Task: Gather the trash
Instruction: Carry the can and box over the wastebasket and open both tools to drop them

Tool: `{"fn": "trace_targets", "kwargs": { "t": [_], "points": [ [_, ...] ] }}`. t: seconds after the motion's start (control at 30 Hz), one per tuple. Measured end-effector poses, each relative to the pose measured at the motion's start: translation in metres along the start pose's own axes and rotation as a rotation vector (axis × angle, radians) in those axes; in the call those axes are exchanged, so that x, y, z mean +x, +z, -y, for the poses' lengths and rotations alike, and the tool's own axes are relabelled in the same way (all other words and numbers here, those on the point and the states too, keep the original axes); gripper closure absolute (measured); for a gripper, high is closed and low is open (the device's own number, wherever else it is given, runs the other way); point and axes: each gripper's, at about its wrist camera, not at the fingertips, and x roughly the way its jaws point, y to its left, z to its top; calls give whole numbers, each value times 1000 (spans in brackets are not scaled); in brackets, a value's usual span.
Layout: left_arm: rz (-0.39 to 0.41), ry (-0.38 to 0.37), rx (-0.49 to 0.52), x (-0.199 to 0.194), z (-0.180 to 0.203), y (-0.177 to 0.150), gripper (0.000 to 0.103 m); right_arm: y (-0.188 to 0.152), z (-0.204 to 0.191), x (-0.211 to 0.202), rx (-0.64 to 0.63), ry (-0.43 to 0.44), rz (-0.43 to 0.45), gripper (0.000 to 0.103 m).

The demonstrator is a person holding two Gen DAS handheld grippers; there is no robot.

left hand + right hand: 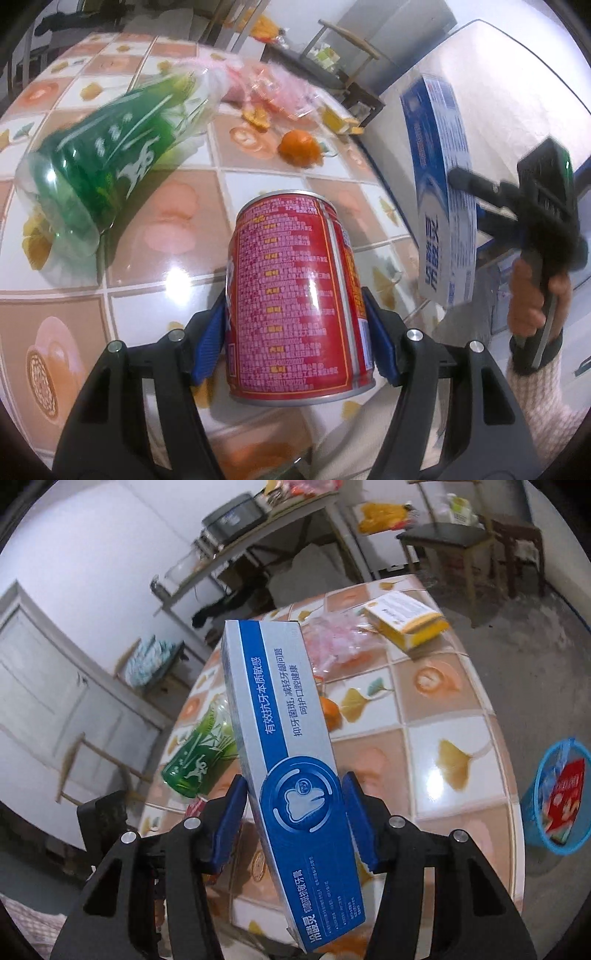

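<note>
- The left gripper (295, 325) has a red can (295, 299) clamped between its blue pads (208, 343), one on each side of the can's body. The can is lifted off the tiled table (155, 221) and tipped a little, its printed side facing the camera.
- The right gripper (295, 819) holds a long blue-and-white toothpaste box (284, 760) near its lower end, and the box sticks up and away at a slant above the table edge. Both blue fingers (358, 823) sit against the box's narrow sides, so the jaws are closed on it.
- In the left wrist view the same box (439, 199) hangs out past the table's right side, with a hand (532, 295) and a knitted sleeve (543, 402) behind that gripper.
- On the table lies a green plastic bottle (99, 184), on its side and blurred.
- Farther back there is a crumpled pink plastic bag (258, 88), and near it an orange fruit (299, 147) and some scraps of peel (255, 118).
- A yellow and white carton (406, 620) rests near the table's far corner.
- Down on the floor beside the table stands a blue basket (535, 805) with a red packet (565, 797) inside it.
</note>
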Motion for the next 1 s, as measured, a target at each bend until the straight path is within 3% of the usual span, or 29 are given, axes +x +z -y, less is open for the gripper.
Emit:
{"fn": "trace_targets", "kwargs": {
  "t": [0.23,0.4,0.57,0.73,1.0],
  "points": [
    [20,-31,69,6,52,3,39,-43,51,-58,121,62,112,52],
    [-19,-110,142,31,112,15,39,-73,113,-128,228,-4,234,52],
    [-79,-173,278,72,189,37,39,-102,188,-194,367,-119,370,52],
    [-238,-217,320,150,248,61,39,-129,254,-206,500,-186,395,52],
    [-524,-135,331,320,322,72,39,-143,374,-155,701,-208,302,52]
  ]
}}
